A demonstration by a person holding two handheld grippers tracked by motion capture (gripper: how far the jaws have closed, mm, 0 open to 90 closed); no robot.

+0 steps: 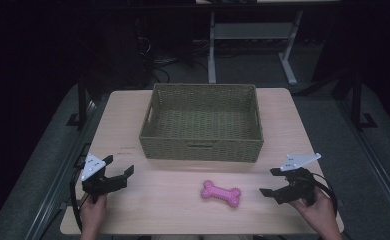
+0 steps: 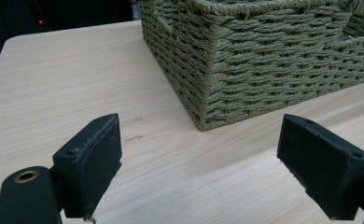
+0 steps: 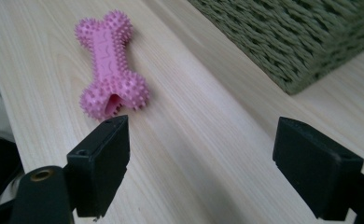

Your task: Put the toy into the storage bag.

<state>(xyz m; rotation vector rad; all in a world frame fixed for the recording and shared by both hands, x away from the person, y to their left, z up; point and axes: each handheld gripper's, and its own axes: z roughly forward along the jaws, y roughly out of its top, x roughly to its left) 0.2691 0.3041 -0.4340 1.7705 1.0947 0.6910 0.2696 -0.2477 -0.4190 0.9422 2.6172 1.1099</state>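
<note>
Two grippers sit at the near edge of your bench (image 1: 133, 107) in the high view. Your left gripper (image 1: 120, 167) is at the left, jaws wide, nothing between them. Your right gripper (image 1: 268, 182) is at the right, jaws wide as well, pointing in toward the pink bone toy (image 1: 221, 193). The toy lies flat on the bench between the two grippers, nearer the right one, apart from both. The green woven basket (image 1: 201, 149) stands behind it, mid-bench, with a gap to the toy.

Left gripper view: your jaws stand far apart over bare wood. The basket's (image 2: 264, 70) near corner is ahead between them, not touched.

Right gripper view: your jaws are spread wide with only bench (image 3: 208, 154) between them. The spiked pink toy (image 3: 110, 65) lies just beyond the left-hand jaw in this view, its near end close to the jaw tip, outside the gap. A basket wall (image 3: 306, 42) crosses the upper right.
</note>
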